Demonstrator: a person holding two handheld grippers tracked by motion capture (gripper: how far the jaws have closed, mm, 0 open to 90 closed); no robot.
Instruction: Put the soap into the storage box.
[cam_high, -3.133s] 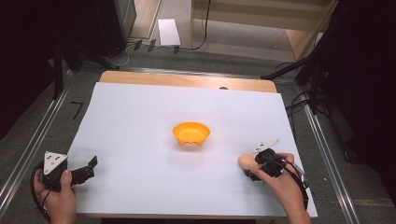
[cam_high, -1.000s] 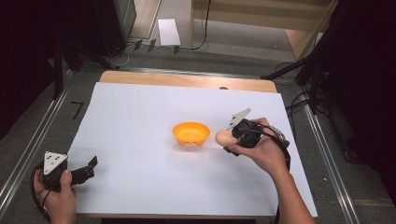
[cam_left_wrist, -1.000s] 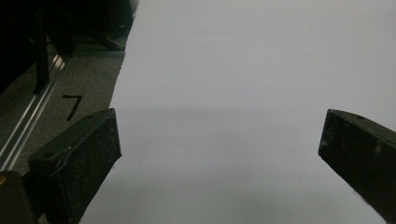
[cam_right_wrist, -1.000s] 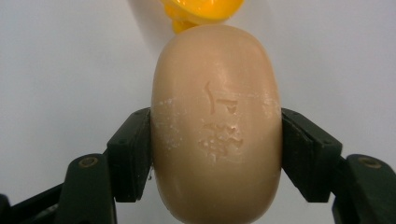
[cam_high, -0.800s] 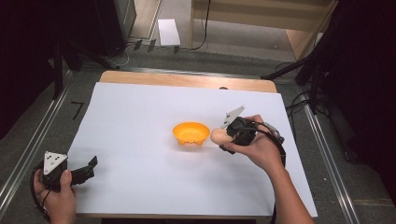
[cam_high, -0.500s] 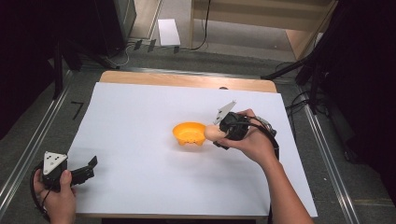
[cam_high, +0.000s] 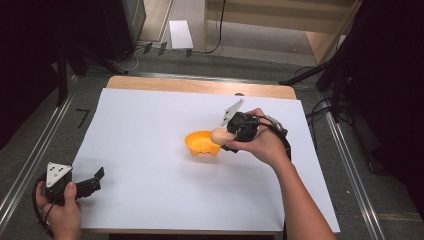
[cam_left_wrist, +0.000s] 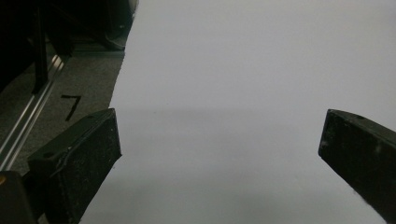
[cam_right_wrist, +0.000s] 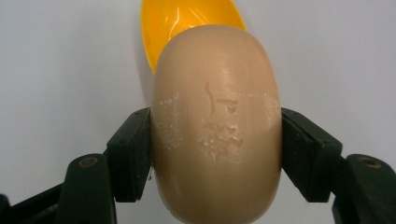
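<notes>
White paper covered the table under you, with a strip of bare wood along its far edge and dark floor around it. From the high view, your right gripper hung at the right rim of the orange bowl near the middle of the sheet, gripping a pale tan bar of soap just above that rim. That view gave the layout – the bowl central, your left gripper well apart at the near left corner – but it showed the soap as no more than a small pale lump.

Your right gripper view filled in the rest: the soap was an oval bar with characters pressed into its face and whitish scuffs on it, and your jaws were clenched on its two long sides, pads flat against it. Behind the bar, part of the bowl peeked out – glossy orange inside. How high the soap sat above the bowl I could not tell from there.

Your left gripper view looked along that gripper's jaws, released and spread wide with nothing between them, over plain white paper, with the table's edge and a black mark on the floor at the left.
</notes>
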